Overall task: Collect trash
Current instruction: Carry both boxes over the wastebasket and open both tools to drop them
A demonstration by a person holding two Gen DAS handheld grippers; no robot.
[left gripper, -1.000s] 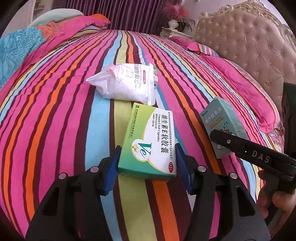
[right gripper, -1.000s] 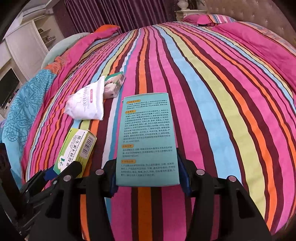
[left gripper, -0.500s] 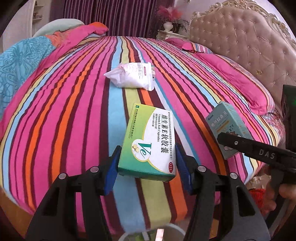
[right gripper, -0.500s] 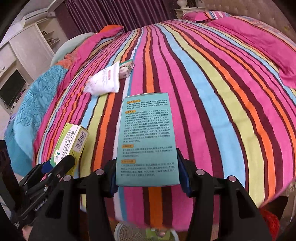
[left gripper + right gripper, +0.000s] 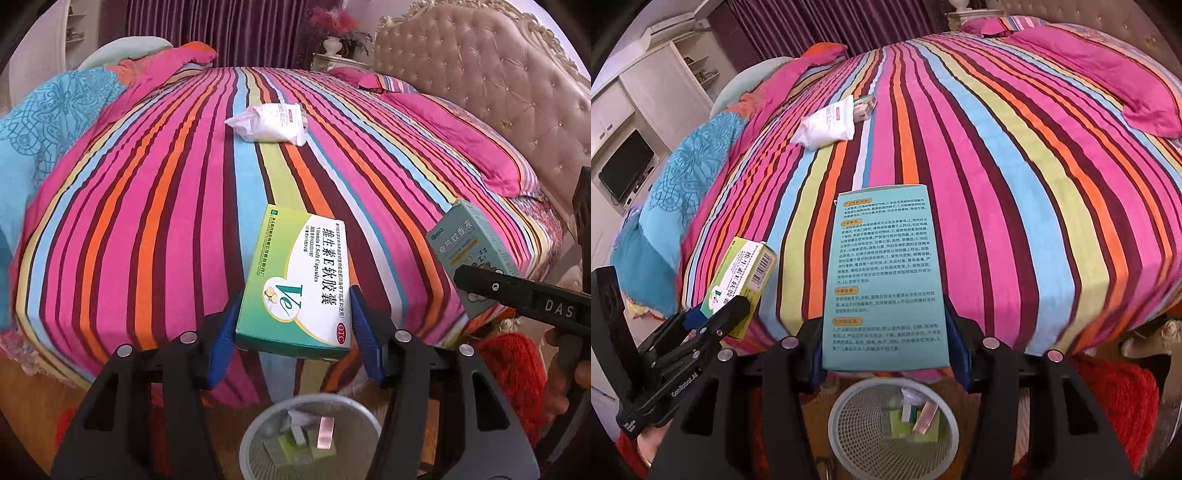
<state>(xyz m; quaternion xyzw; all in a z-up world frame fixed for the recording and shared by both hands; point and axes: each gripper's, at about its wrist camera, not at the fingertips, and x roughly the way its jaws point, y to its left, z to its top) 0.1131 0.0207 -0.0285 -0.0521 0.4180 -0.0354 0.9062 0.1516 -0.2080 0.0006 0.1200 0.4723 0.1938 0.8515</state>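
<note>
Both grippers, left clamping green box, right clamping teal box, now past bed edge, above wire bin, earlier over bedspread.

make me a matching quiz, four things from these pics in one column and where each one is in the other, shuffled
Things:
1. green box
2. teal box
3. white packet
4. bin

Places:
A. on the floor by the bed
B. in the right gripper
C. lying on the striped bedspread
D. in the left gripper

Pairs: 1-D, 2-B, 3-C, 4-A
</note>
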